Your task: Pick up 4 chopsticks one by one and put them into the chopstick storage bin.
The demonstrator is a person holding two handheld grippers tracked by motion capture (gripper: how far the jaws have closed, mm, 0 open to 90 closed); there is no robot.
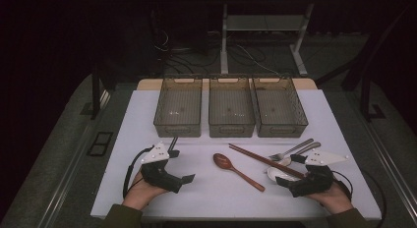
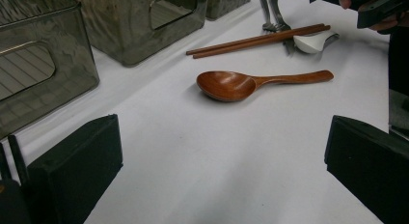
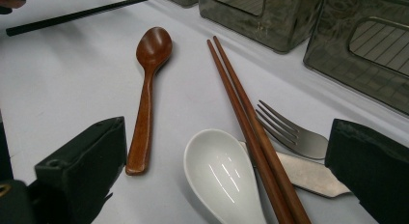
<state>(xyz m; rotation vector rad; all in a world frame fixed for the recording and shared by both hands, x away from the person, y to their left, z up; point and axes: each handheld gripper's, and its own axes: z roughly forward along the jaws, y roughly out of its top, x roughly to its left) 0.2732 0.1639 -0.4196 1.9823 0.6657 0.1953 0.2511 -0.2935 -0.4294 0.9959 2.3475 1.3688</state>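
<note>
A: High view first: the wooden spoon (image 1: 238,171) lies mid-bench near the front edge, bowl toward the left gripper (image 1: 180,173), handle slanting to the front right. The right gripper (image 1: 291,185) sits just beside the white spoon (image 1: 278,174), chopsticks (image 1: 265,160) and fork (image 1: 290,151). Three bins (image 1: 231,106) stand in a row toward the back edge, nothing visible in them

B: And the left gripper view?

A: Its jaws stand wide with nothing between them. The wooden spoon (image 2: 251,83) lies ahead, well apart, long axis running across the line of the jaws, bowl nearer the middle of the view. The chopsticks (image 2: 260,39) lie beyond it

B: The right gripper view?

A: Jaws wide too, gripping nothing. The white spoon (image 3: 223,175) sits between them, the chopsticks (image 3: 251,122) crossing its edge and pointing away toward the bins (image 3: 308,21); the fork (image 3: 289,132) lies by the right jaw, the wooden spoon's (image 3: 147,93) handle end by the left jaw

B: So the right hand looks nearer to most pieces, and the left to the wooden spoon's bowl
</note>
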